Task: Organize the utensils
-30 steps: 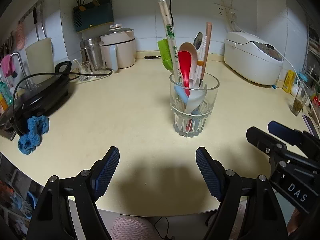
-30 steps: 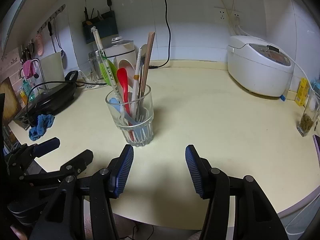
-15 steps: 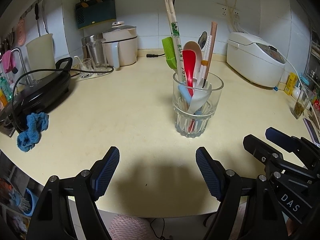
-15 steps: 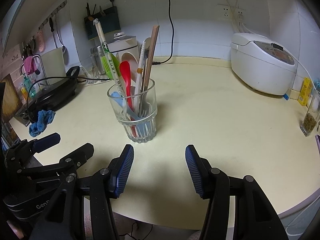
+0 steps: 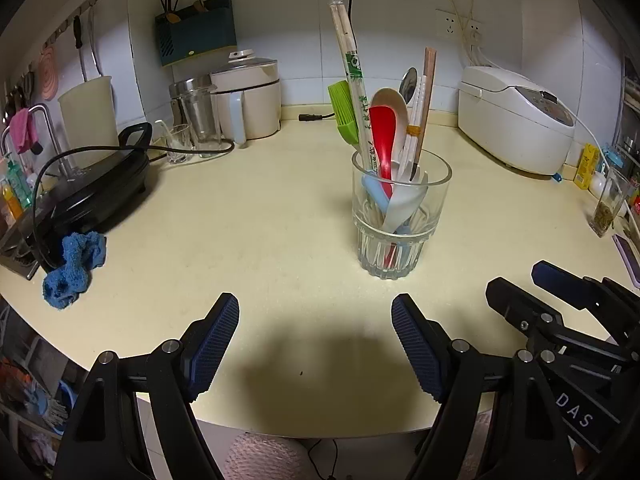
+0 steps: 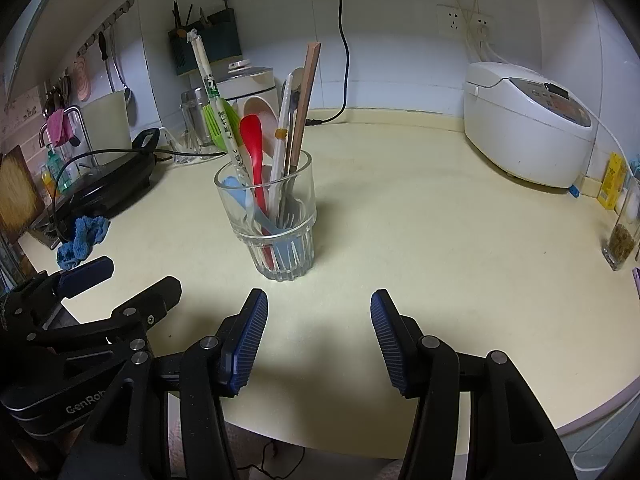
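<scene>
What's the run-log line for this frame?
left gripper: open, empty | right gripper: open, empty | glass: upright on counter, full of utensils, untouched

A glass [image 5: 401,216] holding utensils [image 5: 387,136] stands on the counter [image 5: 248,216] ahead of the left gripper [image 5: 315,342], a rice cooker [image 5: 516,118] behind-right, a cloth [image 5: 74,266] far left.

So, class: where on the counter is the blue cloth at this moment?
The blue cloth lies crumpled at the counter's left edge in both wrist views, just in front of the black electric pan and well left of the glass of utensils.
</scene>
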